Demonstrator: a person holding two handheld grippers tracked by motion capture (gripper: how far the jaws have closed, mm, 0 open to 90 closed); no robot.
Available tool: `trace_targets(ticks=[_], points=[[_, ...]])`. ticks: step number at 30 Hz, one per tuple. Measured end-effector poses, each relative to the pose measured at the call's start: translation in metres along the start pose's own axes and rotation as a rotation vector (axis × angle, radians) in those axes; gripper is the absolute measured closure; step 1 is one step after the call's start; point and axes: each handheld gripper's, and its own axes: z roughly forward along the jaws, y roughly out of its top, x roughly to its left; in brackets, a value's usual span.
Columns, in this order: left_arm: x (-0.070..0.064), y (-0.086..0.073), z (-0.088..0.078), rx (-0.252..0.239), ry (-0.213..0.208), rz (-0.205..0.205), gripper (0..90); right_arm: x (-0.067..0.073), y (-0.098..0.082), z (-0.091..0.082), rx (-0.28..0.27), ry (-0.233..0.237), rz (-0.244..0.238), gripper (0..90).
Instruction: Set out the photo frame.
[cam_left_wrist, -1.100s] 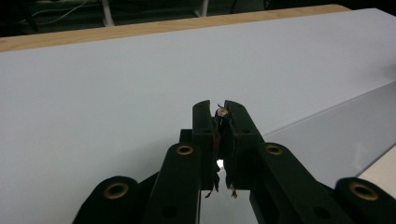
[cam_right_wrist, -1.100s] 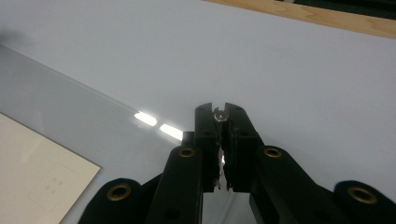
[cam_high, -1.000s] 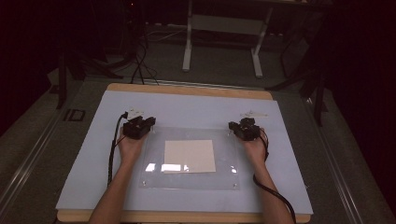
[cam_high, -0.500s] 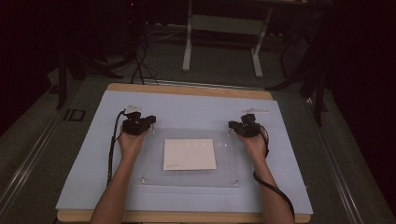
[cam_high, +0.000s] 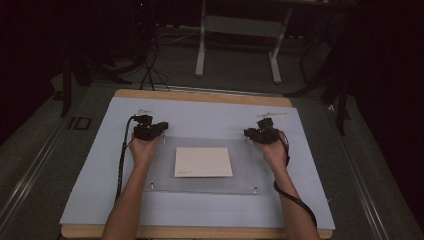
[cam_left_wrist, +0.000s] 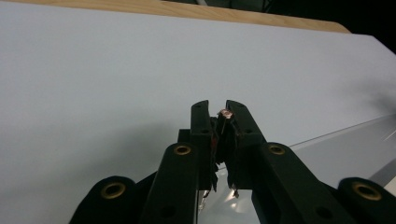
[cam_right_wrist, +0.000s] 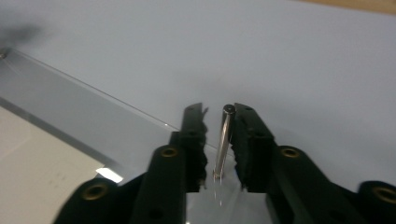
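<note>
A clear acrylic plate (cam_high: 200, 181) lies on a pale mat (cam_high: 95, 170), with a cream sheet of paper (cam_high: 203, 161) in its middle. My left gripper (cam_high: 161, 126) is at the plate's far left corner. In the left gripper view it (cam_left_wrist: 218, 109) is shut on a small copper-tipped screw (cam_left_wrist: 224, 113), with the plate's edge (cam_left_wrist: 355, 135) at the right. My right gripper (cam_high: 248, 133) is at the far right corner. Its jaws (cam_right_wrist: 218, 112) have just been opening; a thin metal pin (cam_right_wrist: 223, 140) stands between them, leaning on the right pad with a gap on the left.
The mat covers a wooden table (cam_high: 200, 96). Two small pale items (cam_high: 142, 111) (cam_high: 272, 114) lie just beyond the grippers. Small screws sit at the plate's near corners (cam_high: 152, 186) (cam_high: 255, 189). A metal stand (cam_high: 237, 30) is on the dark floor behind the table.
Both hands stay at the plate's far corners. A bright glare on the plate's near left part has gone.
</note>
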Motion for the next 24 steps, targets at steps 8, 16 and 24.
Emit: trace_targets(ticks=[8, 16, 24], points=[[0.001, 0.001, 0.002, 0.013, -0.01, -0.024, 82.1, 0.011, 0.006, -0.03, -0.061, 0.033, -0.024, 68.6], [0.002, 0.002, 0.005, 0.017, -0.013, -0.047, 81.8, 0.042, 0.001, -0.049, -0.081, 0.191, -0.071, 69.7], [0.002, 0.004, 0.007, 0.038, -0.008, -0.054, 81.4, 0.075, -0.007, -0.058, -0.073, 0.337, -0.124, 71.5]])
